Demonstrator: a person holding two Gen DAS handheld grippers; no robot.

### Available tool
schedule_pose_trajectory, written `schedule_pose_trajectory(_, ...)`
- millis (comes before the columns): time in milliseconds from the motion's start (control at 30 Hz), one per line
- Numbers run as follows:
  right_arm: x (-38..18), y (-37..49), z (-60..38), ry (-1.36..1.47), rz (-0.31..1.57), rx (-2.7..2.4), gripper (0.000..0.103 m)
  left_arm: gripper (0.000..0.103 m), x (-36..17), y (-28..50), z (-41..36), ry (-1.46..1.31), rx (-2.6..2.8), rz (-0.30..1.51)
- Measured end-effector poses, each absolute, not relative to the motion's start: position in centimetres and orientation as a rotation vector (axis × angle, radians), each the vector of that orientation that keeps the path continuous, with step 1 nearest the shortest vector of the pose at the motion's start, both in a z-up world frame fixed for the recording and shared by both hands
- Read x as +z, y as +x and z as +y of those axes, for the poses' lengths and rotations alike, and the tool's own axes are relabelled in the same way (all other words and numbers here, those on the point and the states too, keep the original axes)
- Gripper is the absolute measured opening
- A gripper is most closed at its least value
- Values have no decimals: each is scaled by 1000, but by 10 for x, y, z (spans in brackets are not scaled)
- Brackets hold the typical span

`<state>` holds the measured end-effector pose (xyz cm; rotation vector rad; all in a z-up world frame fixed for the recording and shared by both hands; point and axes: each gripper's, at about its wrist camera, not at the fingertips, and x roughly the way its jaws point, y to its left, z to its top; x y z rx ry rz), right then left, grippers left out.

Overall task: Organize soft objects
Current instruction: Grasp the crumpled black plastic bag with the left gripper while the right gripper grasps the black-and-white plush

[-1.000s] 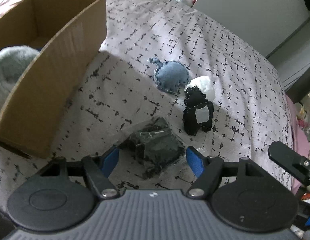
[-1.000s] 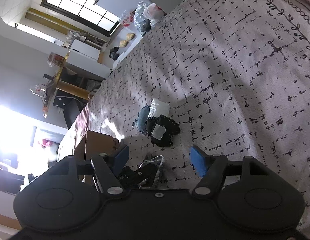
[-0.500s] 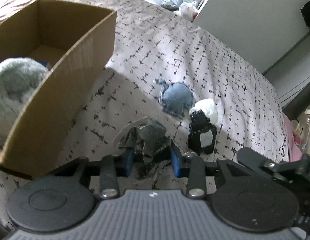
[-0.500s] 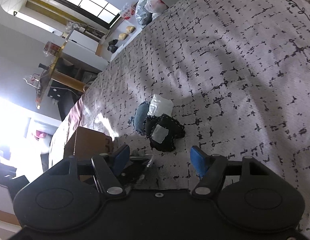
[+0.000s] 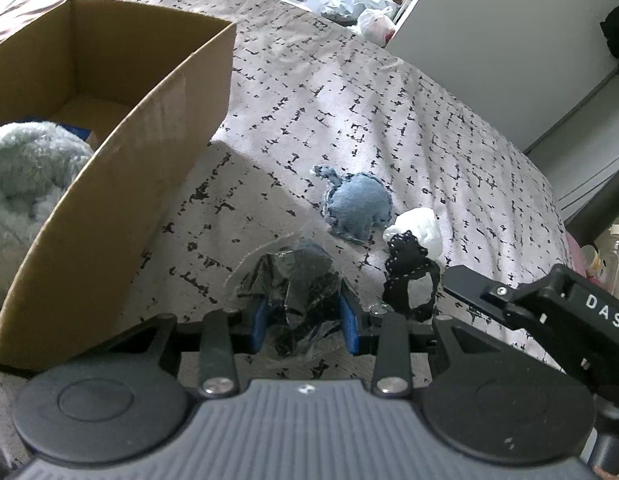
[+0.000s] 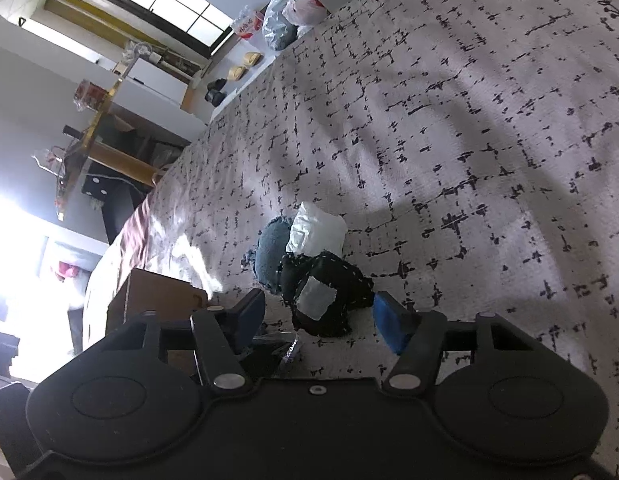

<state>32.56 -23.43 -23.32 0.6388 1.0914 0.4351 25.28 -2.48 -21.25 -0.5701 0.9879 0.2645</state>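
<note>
My left gripper (image 5: 303, 322) is shut on a dark item in a clear plastic bag (image 5: 299, 284) and holds it just above the bed. A blue denim toy (image 5: 359, 204), a white soft bundle (image 5: 417, 228) and a black stitched toy with a grey patch (image 5: 409, 284) lie together beyond it. My right gripper (image 6: 317, 320) is open, its fingers on either side of the near end of the black toy (image 6: 325, 292). The denim toy (image 6: 269, 252) and white bundle (image 6: 317, 232) lie just behind.
An open cardboard box (image 5: 149, 128) stands on the left of the bed and holds a fluffy grey plush (image 5: 29, 176); it also shows in the right wrist view (image 6: 157, 296). The patterned bedspread (image 6: 469, 140) stretches beyond. Bags and slippers lie on the floor past the bed.
My left gripper closed on the bagged dark item and lifted it. My right gripper moved in toward the black toy, which now sits between its open fingers.
</note>
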Motion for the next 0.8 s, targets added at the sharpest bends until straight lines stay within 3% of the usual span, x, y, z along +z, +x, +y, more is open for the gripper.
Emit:
schedule_pose_trajectory(400, -242, 336, -211, 530, 1089, 436, 60, 36, -216, 262, -23, -587, 249, 989)
schedule_pose_trajectory(600, -243, 333, -213, 522, 1089, 445, 32, 36, -214, 260, -24, -590, 248, 991)
schedule_pose_trajectory(800, -234, 325, -218, 531, 1081, 442, 31, 36, -204, 250, -30, -589, 220, 995)
